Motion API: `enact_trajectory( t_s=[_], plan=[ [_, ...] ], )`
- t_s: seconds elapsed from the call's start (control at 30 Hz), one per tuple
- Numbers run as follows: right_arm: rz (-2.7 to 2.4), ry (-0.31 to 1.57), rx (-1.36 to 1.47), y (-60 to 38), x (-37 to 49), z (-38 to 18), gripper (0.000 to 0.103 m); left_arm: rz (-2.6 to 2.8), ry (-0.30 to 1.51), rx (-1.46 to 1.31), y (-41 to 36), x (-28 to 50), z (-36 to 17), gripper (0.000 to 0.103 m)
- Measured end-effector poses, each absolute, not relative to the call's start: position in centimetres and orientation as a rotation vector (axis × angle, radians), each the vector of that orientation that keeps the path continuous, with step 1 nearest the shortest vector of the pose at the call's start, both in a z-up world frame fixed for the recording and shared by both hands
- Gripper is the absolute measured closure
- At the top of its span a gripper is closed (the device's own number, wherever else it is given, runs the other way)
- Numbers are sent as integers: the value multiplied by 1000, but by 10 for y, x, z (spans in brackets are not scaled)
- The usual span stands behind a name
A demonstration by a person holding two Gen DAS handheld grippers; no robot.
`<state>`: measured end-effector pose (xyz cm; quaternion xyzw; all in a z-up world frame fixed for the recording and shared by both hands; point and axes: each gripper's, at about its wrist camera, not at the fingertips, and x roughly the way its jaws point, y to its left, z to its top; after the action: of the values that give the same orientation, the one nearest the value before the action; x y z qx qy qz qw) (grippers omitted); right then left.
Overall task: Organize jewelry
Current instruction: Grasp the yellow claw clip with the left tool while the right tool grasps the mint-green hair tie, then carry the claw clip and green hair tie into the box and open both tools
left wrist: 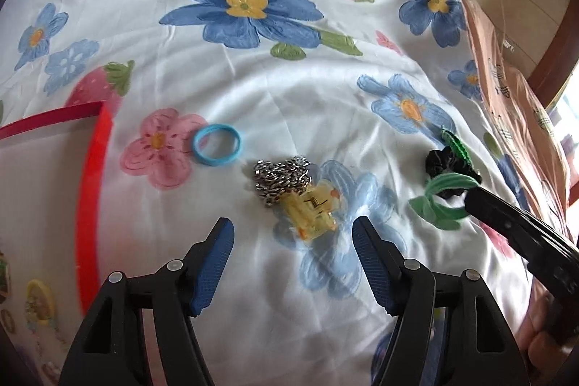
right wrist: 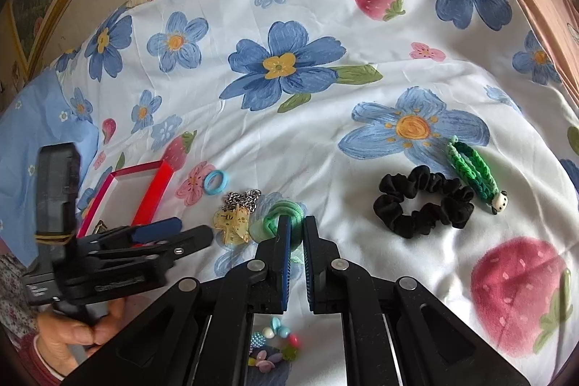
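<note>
Gripping one green hair tie [right wrist: 280, 217], my right claw [right wrist: 296, 223] alone sees beads [right wrist: 271, 346]; my left claw [left wrist: 293, 234] gapes empty.

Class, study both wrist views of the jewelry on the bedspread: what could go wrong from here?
1. The right gripper pinches only an edge of the green hair tie; it might slip free.
2. The silver chain touches the yellow claw clip, so the open left gripper could snag both.

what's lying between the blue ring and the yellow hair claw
A heap of silver chain lies between the blue ring and the yellow hair claw, touching the claw; clearest in the left wrist view.
</note>
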<state>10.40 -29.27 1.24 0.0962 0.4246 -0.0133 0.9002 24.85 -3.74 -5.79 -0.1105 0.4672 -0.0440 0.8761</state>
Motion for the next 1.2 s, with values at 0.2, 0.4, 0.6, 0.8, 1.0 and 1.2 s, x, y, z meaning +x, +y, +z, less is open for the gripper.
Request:
enact_trajectory(
  t_s=[0.2, 0.4, 0.6, 0.8, 1.0, 1.2],
  plan=[
    [-43, 880, 227, -305, 101, 9, 97, -61, 986, -226, -53, 270, -75, 44],
    [-43, 887, 246, -309, 100, 4, 97, -82, 974, -249, -49, 274, -80, 75],
    [-10, 885, 245, -297, 100, 6, 97, -100, 953, -252, -36, 253, -66, 76],
    [34, 890, 248, -278, 105, 6, 97, -80, 927, -265, -10, 221, -46, 76],
    [94, 896, 234, -248, 113, 6, 97, -46, 900, -275, 18, 189, -28, 76],
    [152, 905, 219, -218, 123, 5, 97, -5, 883, -285, 45, 162, -15, 76]
  ],
)
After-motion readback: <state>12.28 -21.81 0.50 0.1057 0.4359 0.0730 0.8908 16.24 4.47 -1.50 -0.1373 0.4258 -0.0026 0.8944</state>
